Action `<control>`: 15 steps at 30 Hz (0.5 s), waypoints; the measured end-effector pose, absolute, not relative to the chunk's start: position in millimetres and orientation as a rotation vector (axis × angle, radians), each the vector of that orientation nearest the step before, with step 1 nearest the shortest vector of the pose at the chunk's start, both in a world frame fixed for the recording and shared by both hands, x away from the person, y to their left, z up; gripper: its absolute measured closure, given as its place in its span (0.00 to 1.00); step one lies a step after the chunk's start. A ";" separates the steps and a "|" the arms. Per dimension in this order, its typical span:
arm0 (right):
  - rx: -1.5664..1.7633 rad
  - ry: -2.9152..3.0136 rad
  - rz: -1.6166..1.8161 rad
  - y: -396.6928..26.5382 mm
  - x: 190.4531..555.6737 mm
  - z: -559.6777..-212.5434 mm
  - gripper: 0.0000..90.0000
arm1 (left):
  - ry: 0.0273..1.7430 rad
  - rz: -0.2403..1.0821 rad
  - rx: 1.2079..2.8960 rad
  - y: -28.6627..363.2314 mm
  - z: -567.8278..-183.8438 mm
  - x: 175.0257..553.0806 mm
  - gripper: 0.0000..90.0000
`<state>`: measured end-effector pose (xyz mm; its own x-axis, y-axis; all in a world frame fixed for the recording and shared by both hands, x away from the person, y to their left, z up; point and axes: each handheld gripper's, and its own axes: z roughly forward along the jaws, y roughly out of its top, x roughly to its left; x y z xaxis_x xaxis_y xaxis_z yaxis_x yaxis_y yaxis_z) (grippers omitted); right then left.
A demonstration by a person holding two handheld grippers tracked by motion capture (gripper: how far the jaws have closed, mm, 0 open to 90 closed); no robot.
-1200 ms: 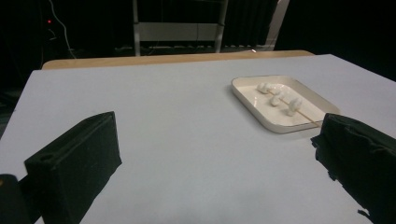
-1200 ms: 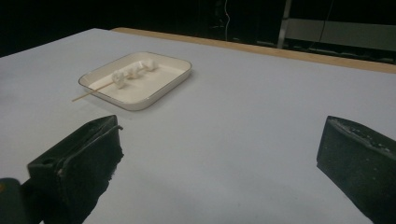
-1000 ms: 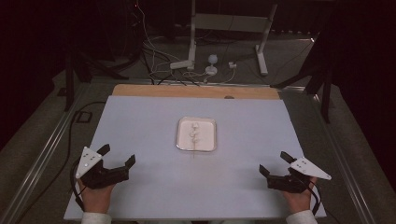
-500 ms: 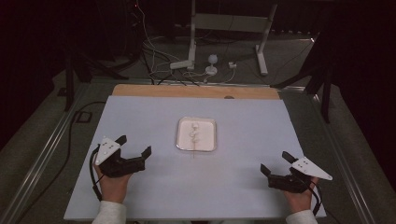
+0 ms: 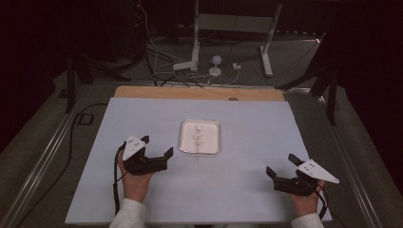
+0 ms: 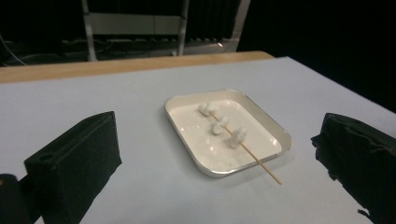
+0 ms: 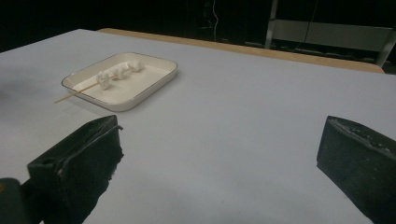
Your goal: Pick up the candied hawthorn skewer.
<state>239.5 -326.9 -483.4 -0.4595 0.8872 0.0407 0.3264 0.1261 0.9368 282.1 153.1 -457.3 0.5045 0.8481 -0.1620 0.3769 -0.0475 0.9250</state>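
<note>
White marshmallows on a wooden skewer (image 6: 227,131) lie in the small tray (image 5: 215,130) at mid-table. Left gripper (image 5: 157,147), jaws wide, is just left of it, seemingly approaching; next it should close on the skewer's near end. Right gripper (image 5: 281,165) waits wide at near right.

both grippers are matte black, each with two blocky, wedge-shaped jaws. the left gripper (image 5: 154,152) carries a pale grey three-cornered plate dotted with small dark marks, and a black cable trails from it. the right gripper (image 5: 282,166) has the same plate and cable. the person wears light-coloured sleeves (image 5: 127,214).
</note>
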 end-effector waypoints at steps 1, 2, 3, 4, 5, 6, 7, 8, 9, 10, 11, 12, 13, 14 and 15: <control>1.169 1.862 1.330 -326.9 239.5 -483.4 0.00 | 1.065 0.530 1.655 150.3 -458.9 283.3 0.01; 1.164 1.863 1.327 -326.5 239.6 -483.4 0.00 | 1.064 0.527 1.665 147.9 -460.6 284.5 0.01; 1.164 1.864 1.326 -326.2 239.6 -483.4 0.00 | 1.064 0.519 1.670 145.4 -462.0 285.6 0.01; 1.164 1.864 1.326 -326.2 239.6 -483.4 0.00 | 1.061 0.518 1.679 143.4 -463.3 286.8 0.01; 1.163 1.865 1.325 -326.0 239.6 -483.4 0.00 | 1.064 0.519 1.682 141.1 -464.5 287.7 0.01; 1.163 1.867 1.324 -325.7 239.7 -483.5 0.00 | 1.065 0.518 1.684 139.0 -465.4 288.6 0.01; 1.163 1.867 1.324 -325.7 239.7 -483.5 0.00 | 1.065 0.515 1.685 137.0 -466.4 289.6 0.01; 1.165 1.869 1.323 -325.5 239.7 -483.6 0.00 | 1.065 0.510 1.690 135.0 -467.3 290.7 0.01; 1.164 1.868 1.324 -325.5 239.7 -483.6 0.00 | 1.064 0.507 1.693 132.7 -468.2 291.7 0.01; 1.164 1.868 1.324 -325.6 239.7 -483.5 0.00 | 1.063 0.503 1.699 130.4 -469.1 292.6 0.01; 1.164 1.868 1.324 -325.6 239.7 -483.5 0.00 | 1.062 0.499 1.706 128.1 -469.9 293.4 0.01; 1.163 1.868 1.323 -325.6 239.7 -483.5 0.00 | 1.060 0.496 1.714 125.8 -470.8 294.3 0.01; 1.163 1.869 1.323 -325.6 239.8 -483.6 0.00 | 1.062 0.494 1.717 123.3 -471.8 294.9 0.01; 1.163 1.869 1.323 -325.6 239.8 -483.6 0.00 | 1.061 0.493 1.723 121.0 -472.7 295.8 0.01; 1.164 1.869 1.323 -325.5 239.8 -483.6 0.00 | 1.063 0.490 1.725 118.4 -473.8 296.5 0.01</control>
<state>239.8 -325.5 -483.6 -0.4626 0.8859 0.0351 0.3278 0.1342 0.9352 296.5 118.4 -473.8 0.5300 0.8339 -0.1539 0.4247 -0.1039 0.8994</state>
